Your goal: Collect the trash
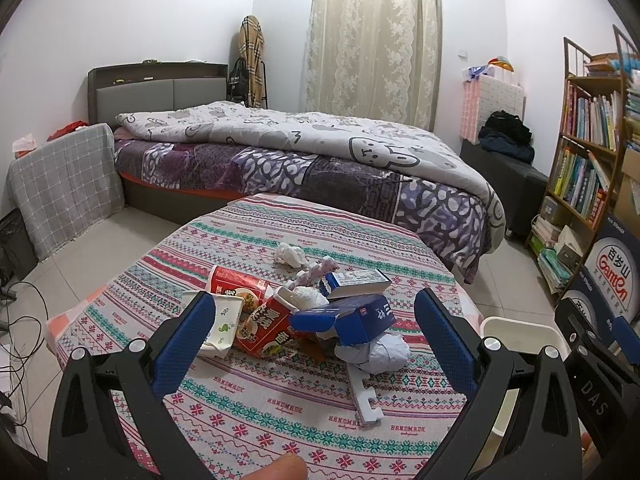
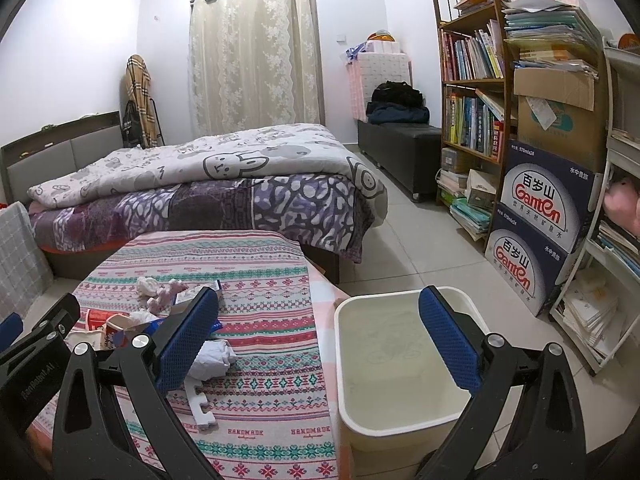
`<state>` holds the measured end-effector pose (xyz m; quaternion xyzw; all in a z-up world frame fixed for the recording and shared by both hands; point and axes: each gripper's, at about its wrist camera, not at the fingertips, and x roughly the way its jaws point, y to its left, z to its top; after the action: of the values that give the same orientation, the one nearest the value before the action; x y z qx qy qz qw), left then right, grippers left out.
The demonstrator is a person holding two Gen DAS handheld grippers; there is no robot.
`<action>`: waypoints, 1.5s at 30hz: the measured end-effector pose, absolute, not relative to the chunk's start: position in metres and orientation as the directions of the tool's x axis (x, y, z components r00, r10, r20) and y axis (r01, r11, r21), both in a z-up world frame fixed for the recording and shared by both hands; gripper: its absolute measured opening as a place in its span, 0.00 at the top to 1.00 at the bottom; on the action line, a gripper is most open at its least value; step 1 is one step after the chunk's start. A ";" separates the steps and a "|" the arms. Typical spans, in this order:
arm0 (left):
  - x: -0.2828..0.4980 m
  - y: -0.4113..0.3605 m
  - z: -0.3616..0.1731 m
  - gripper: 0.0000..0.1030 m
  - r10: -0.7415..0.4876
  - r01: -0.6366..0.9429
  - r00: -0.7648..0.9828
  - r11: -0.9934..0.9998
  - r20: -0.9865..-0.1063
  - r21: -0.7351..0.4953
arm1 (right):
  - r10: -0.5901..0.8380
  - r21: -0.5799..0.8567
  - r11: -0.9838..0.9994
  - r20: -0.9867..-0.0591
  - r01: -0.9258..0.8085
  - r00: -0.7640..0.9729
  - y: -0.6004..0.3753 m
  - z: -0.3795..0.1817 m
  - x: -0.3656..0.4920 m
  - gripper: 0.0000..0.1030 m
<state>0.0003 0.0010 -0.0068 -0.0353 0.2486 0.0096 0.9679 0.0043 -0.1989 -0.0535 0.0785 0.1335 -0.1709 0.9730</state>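
A heap of trash lies mid-table: red noodle cartons, a white paper cup, blue boxes, crumpled tissue, a grey-white paper wad and a white foam puzzle piece. My left gripper hovers open just short of the heap, nothing between its fingers. My right gripper is open too, spanning the table's right edge and the white bin, which stands on the floor beside the table and looks empty. In the right wrist view the paper wad lies by the left fingertip.
The patterned tablecloth covers a low table. Behind it stands a bed; a bookshelf and stacked water cartons line the right wall. Cables trail on the floor at left. Tiled floor lies between bin and shelf.
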 end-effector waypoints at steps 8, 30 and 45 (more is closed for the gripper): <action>-0.001 -0.008 -0.009 0.06 -0.006 -0.025 0.868 0.998 -0.496 -0.057 | -0.322 0.101 0.925 -0.307 0.367 0.895 -0.198 -0.043 0.003 0.07; 0.007 -0.023 -0.018 0.06 -0.009 0.003 0.845 1.000 -0.534 -0.011 | -0.335 0.117 0.908 -0.370 0.401 0.866 -0.212 -0.072 0.005 0.07; 0.009 -0.026 -0.020 0.06 -0.021 0.008 0.835 1.000 -0.550 -0.025 | -0.330 0.118 0.908 -0.393 0.403 0.858 -0.212 -0.081 0.005 0.07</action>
<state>0.0086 -0.0261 -0.0199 -0.0109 0.2871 -0.0077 0.9578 0.0054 -0.2122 -0.0815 0.0983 0.1852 -0.1911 0.9589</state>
